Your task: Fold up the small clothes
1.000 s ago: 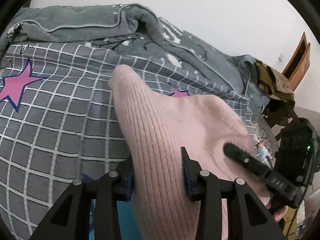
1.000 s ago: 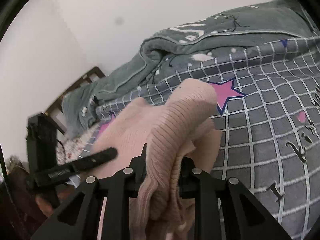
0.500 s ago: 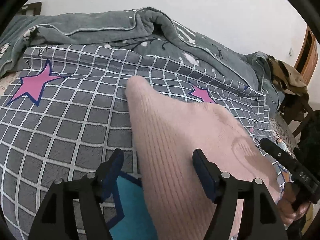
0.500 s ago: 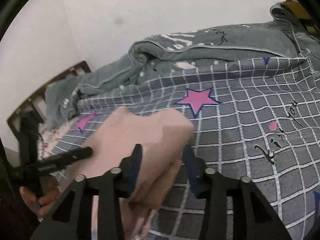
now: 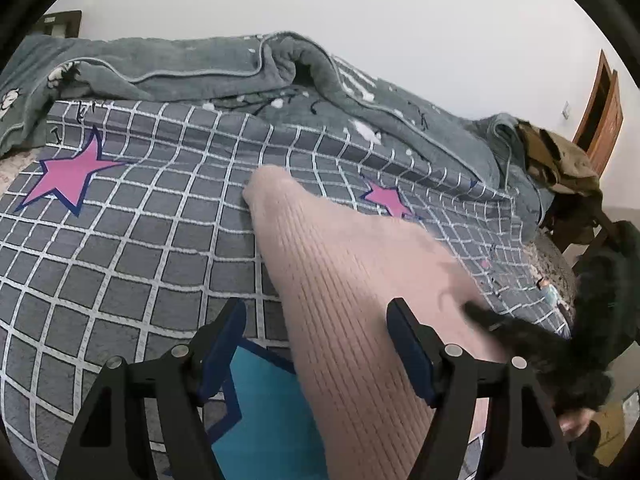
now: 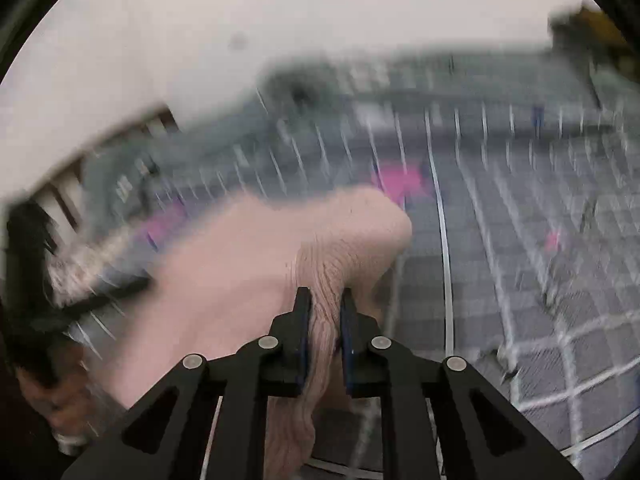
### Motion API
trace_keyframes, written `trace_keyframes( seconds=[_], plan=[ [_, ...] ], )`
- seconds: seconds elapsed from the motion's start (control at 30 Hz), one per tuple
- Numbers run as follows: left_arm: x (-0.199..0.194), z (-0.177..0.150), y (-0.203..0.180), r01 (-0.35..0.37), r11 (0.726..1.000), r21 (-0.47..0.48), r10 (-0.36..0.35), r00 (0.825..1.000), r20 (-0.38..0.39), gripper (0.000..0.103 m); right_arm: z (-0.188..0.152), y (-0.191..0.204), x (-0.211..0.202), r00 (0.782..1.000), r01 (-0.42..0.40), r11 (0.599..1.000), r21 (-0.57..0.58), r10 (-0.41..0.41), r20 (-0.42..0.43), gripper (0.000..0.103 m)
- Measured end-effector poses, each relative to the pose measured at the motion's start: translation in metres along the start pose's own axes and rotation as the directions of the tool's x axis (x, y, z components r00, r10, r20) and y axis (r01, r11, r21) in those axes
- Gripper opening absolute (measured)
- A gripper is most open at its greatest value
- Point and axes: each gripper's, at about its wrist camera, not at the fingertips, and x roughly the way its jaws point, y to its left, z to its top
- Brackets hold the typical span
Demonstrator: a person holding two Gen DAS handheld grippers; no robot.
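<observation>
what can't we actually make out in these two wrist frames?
- Right wrist view: motion blur smears the checked bedspread and the left gripper; its jaw state is unreadable there.
- Left wrist view: the right gripper is blurred, its grip unreadable.
- Pink knit garment: near end cut off by the bottom edge in both views; its type and fold state are unclear.

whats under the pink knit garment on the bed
The pink knit garment lies on the grey checked bedspread, overlapping a blue star. Anything else beneath the garment is hidden.
</observation>
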Motion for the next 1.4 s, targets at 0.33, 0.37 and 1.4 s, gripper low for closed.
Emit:
trace_keyframes(
  seconds=[0.33, 0.37, 1.4],
  plan=[
    [-0.005, -0.02, -0.017, -0.079, 0.993, 0.088, 0.077, 0.997, 0.027, 0.075, 0.0, 0.038, -0.046, 0.98, -0.008, 0.991, -0.132, 0.034, 0.196, 0.033],
    [-0.007, -0.023, -0.018, -0.084, 0.992, 0.096, 0.082, 0.996, 0.027, 0.075, -0.003, 0.042, -0.044, 0.982, -0.015, 0.988, -0.151, 0.043, 0.184, 0.033],
    [0.038, 0.026, -0.03, -0.041, 0.98, 0.196, 0.042, 0.999, 0.001, 0.046, 0.06, 0.012, 0.049, 0.999, 0.035, 0.986, -0.161, -0.035, -0.002, 0.031]
  ],
)
